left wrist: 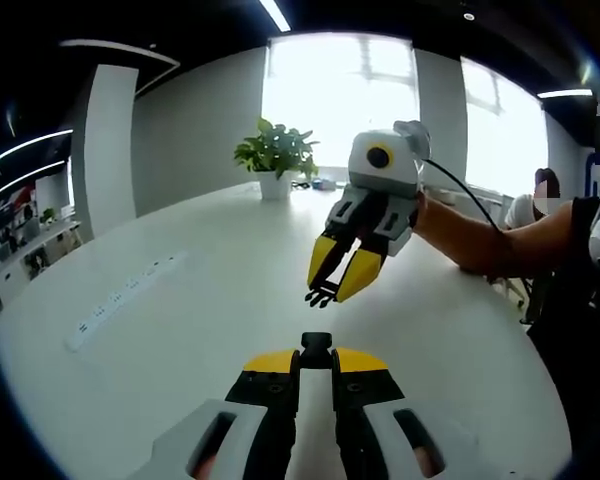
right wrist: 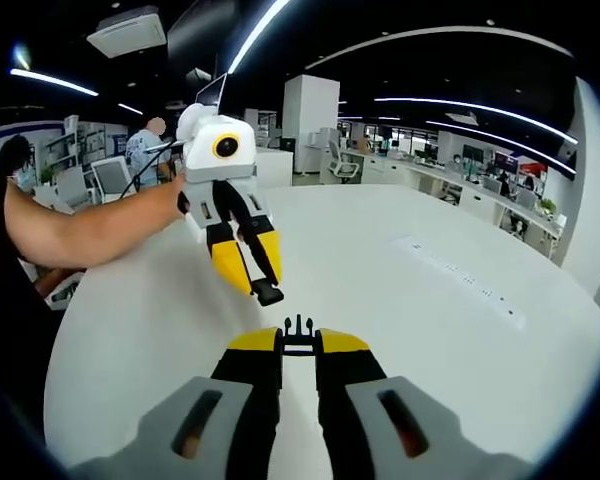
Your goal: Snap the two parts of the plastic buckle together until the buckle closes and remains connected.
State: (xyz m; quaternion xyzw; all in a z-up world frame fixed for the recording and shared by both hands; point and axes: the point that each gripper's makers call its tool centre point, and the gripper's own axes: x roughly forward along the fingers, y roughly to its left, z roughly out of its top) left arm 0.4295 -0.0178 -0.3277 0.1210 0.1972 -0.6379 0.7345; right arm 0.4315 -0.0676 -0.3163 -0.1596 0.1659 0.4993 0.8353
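While the two halves of the black plastic buckle are apart, each sits pinched at the tip of its own gripper above the white table [left wrist: 180, 330]. The pronged half [right wrist: 298, 330] pokes up between the yellow-tipped jaws of the right gripper [right wrist: 298, 345], its thin prongs pointing forward; in the left gripper view the same piece [left wrist: 323, 294] hangs from that gripper [left wrist: 342, 272], prongs splayed downward. The socket half [left wrist: 316, 347], a short blocky piece, is clamped by the left gripper [left wrist: 316, 360]; in the right gripper view it shows as a small dark block [right wrist: 268, 293] at the end of that gripper [right wrist: 255, 268]. Both pairs of jaws stand nearly closed, gripping only the buckle parts. A power strip [left wrist: 120, 300] lies flat on the table, and a potted plant [left wrist: 276, 160] stands at its far edge.
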